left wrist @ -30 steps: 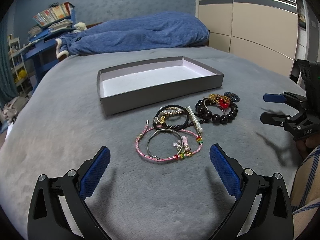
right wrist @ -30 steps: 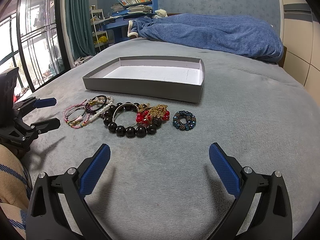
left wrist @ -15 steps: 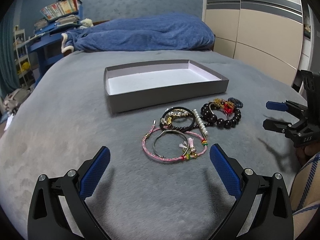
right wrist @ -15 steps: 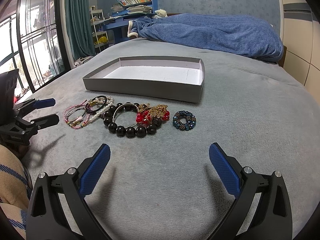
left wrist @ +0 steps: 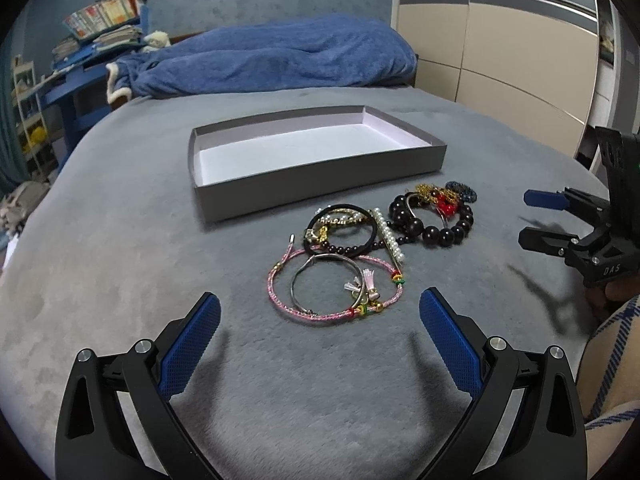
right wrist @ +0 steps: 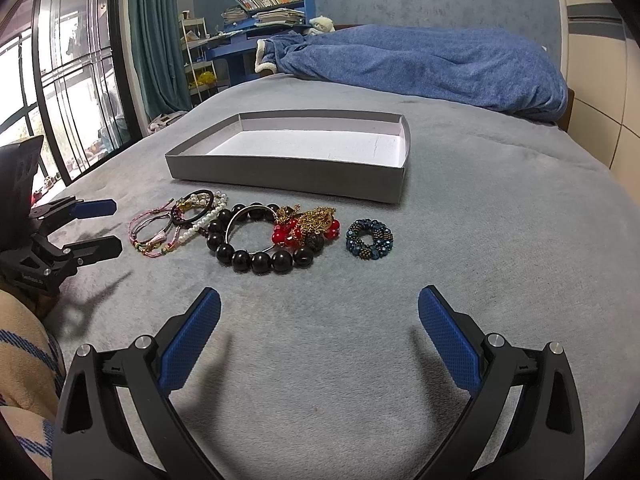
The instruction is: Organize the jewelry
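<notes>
Blue-padded left claw (left wrist: 320, 320) and right claw (right wrist: 319, 320) hover wide open, empty, before the jewelry (right wrist: 256, 232).

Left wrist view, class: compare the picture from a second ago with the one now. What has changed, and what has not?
The left gripper has shifted its aim, so the gray tray and bracelets sit differently in its view. Nothing was grasped or released. Both grippers stay open, the right gripper holds still, and the tray remains empty.
</notes>
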Available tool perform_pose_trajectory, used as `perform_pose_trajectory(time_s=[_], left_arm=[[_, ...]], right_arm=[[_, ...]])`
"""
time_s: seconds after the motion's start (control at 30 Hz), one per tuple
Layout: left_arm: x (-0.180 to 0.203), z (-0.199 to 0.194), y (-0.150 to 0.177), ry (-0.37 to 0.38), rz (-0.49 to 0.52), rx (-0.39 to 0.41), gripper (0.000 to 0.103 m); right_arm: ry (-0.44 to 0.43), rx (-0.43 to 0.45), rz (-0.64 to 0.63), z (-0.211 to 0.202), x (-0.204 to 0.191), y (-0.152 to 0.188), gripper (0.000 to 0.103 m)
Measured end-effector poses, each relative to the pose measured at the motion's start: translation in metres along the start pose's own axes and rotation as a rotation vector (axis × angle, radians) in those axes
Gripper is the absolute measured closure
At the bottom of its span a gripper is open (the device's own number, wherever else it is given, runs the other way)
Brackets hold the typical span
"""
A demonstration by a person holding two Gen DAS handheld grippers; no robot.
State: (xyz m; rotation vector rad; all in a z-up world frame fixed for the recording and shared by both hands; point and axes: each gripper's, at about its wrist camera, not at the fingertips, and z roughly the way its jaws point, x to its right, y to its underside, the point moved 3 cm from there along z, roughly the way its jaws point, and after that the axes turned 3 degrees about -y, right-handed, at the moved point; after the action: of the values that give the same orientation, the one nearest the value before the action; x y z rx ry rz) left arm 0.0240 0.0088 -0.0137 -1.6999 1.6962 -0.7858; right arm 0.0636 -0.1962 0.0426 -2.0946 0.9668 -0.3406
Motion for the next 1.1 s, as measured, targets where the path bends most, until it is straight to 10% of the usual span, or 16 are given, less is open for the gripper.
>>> perform_pose_trajectory(time_s=[0.47, 0.63, 1.1], left_arm=[[-0.006, 0.011, -0.008, -0.009, 0.0, -0.066, 0.01], [-0.004, 0.022, -0.005, 0.022, 0.022, -0.124, 0.034], [-0.029, 0.033, -0.011, 0.097, -0.103, -0.14, 0.056]], right_arm=[[0.005, -0.037, 0.042, 0.009, 0.006, 0.002, 0.005], [0.014, -0.045, 0.04, 0.011, 0.006, 0.002, 0.005], [0.01, -0.101, 0.146, 0.021, 0.035, -0.005, 0.005]])
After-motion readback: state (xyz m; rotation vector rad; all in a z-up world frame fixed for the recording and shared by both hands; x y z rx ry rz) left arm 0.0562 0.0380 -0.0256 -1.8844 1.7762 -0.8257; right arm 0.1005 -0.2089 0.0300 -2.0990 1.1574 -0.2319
